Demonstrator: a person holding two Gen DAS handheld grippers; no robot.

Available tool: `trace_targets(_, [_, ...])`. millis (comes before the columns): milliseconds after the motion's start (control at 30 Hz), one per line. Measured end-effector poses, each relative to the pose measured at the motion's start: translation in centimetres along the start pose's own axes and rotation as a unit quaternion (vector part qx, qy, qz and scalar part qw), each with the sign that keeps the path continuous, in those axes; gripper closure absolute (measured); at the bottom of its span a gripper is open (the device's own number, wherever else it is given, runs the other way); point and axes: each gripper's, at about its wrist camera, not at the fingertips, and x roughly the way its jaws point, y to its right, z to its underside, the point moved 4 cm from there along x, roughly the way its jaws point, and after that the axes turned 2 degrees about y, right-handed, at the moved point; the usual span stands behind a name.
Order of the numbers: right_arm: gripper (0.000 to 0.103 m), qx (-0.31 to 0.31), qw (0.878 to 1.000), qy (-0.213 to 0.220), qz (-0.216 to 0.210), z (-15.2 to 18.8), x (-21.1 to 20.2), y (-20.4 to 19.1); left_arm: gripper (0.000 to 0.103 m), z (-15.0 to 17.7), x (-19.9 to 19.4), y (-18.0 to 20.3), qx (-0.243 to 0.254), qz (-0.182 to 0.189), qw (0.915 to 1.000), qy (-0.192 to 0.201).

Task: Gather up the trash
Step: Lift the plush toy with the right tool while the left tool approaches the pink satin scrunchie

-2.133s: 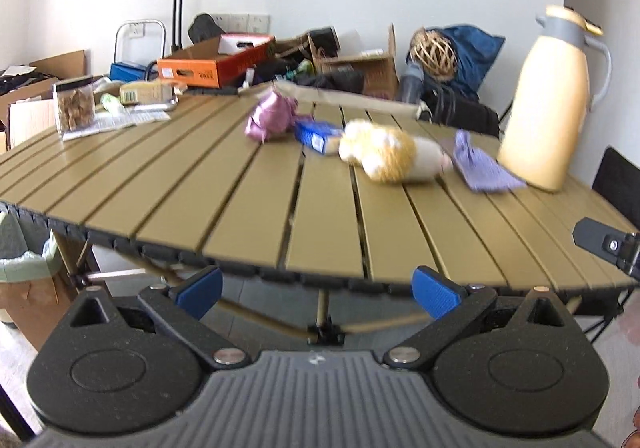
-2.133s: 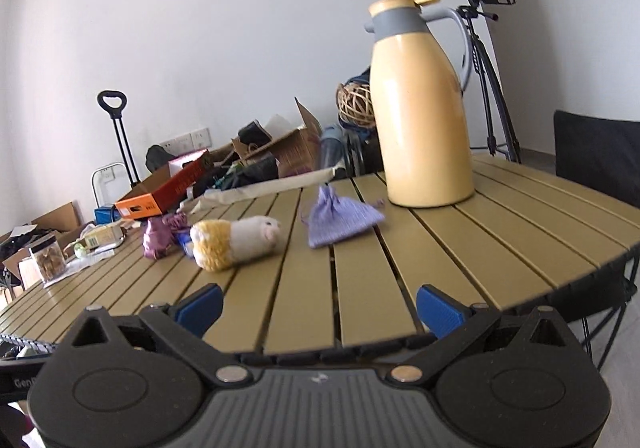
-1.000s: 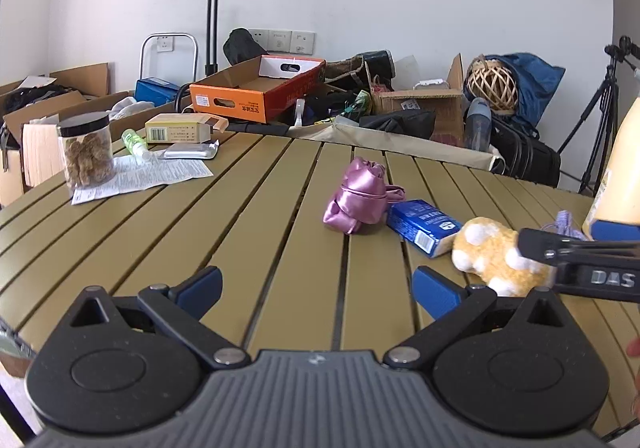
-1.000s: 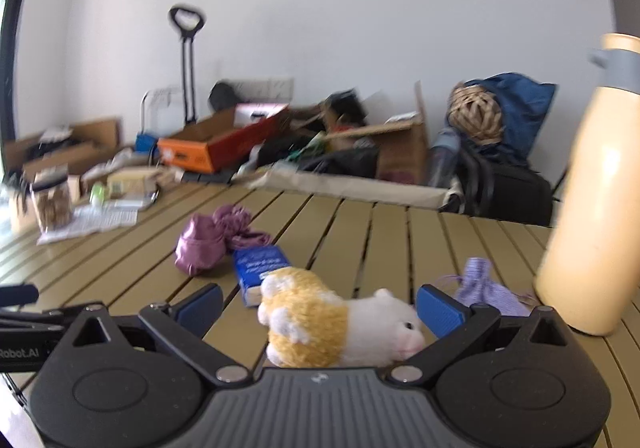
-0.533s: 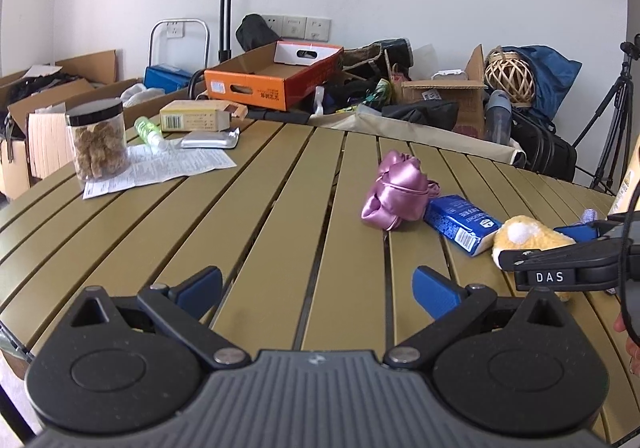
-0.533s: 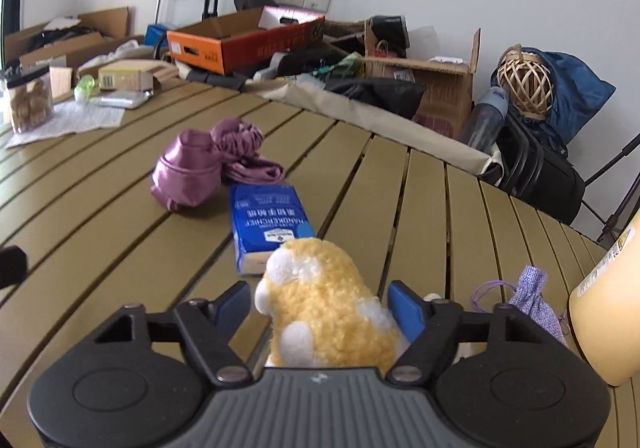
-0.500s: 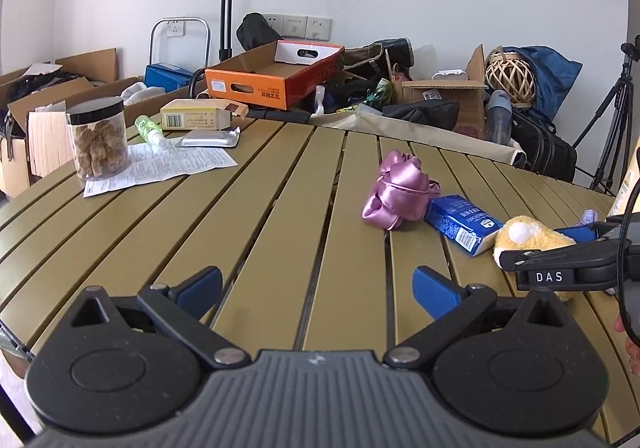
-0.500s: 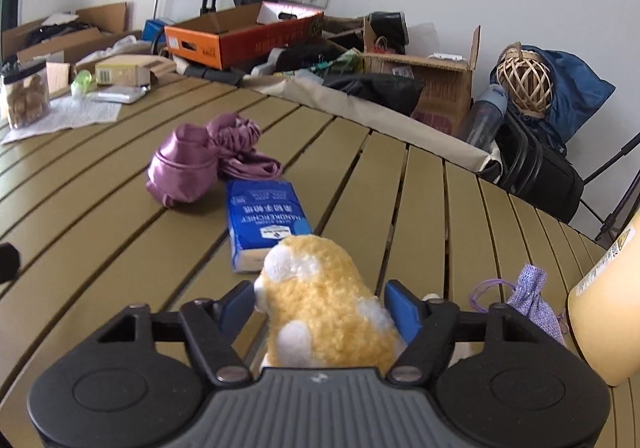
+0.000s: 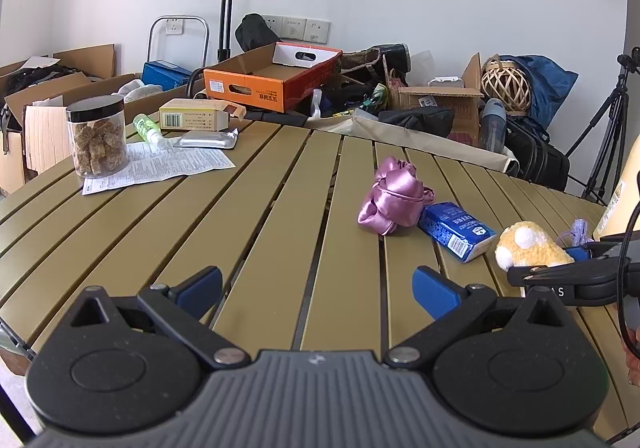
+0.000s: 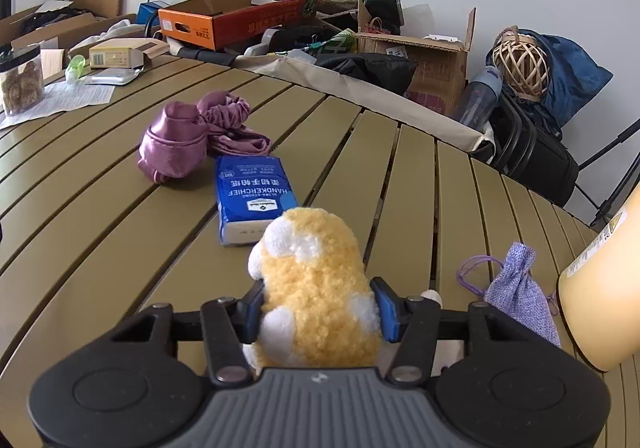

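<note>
A yellow and white plush toy [image 10: 316, 280] lies on the slatted olive table [image 10: 100, 215]. My right gripper [image 10: 318, 308] straddles it; its jaws are closing and the blue pads [image 10: 250, 312] press on the toy's flanks. Just beyond lie a blue tissue pack [image 10: 252, 199] and a crumpled pink satin cloth [image 10: 180, 139]. In the left wrist view my left gripper [image 9: 316, 284] hovers open over bare slats, holding nothing. The plush toy [image 9: 528, 248] and right gripper [image 9: 560, 266] show at its right, beside the tissue pack [image 9: 456, 230] and the pink cloth [image 9: 392, 197].
A lilac drawstring pouch [image 10: 516, 288] and a yellow thermos jug [image 10: 600, 288] stand right of the plush. At the table's far left are a jar of brown chunks [image 9: 98, 135], a printed leaflet [image 9: 160, 165] and a small carton [image 9: 196, 117]. Boxes and bags crowd the floor behind.
My right gripper has come forward and down over the plush toy, and its jaws have narrowed from wide apart to touching the toy's sides. The left gripper has drifted slightly over the table.
</note>
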Motion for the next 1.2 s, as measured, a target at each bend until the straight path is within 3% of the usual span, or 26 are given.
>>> trace_targets(267, [0.056,0.082,0.994,0.068,0.019,0.5,-2.8,2.2,0.0,-0.1,0.0,-0.1,-0.003,0.002,1.0,0.0])
trace_targets(567, [0.056,0.185,0.967,0.166,0.05,3.1,-7.3,6.1,0.0,-0.3,0.3,1.5,-0.013,0.011,0.9998,-0.003])
trace_targets(867, [0.056,0.244,0.944,0.209,0.069,6.3,-9.6,9.8,0.0,-1.5,1.4,3.2,-0.016,0.013,0.9998,0.007])
trace_targets(1200, [0.056,0.292,0.921,0.242,0.086,9.1,-10.0,13.3,0.0,-4.0,5.3,7.0,0.043,-0.007,0.999,0.013])
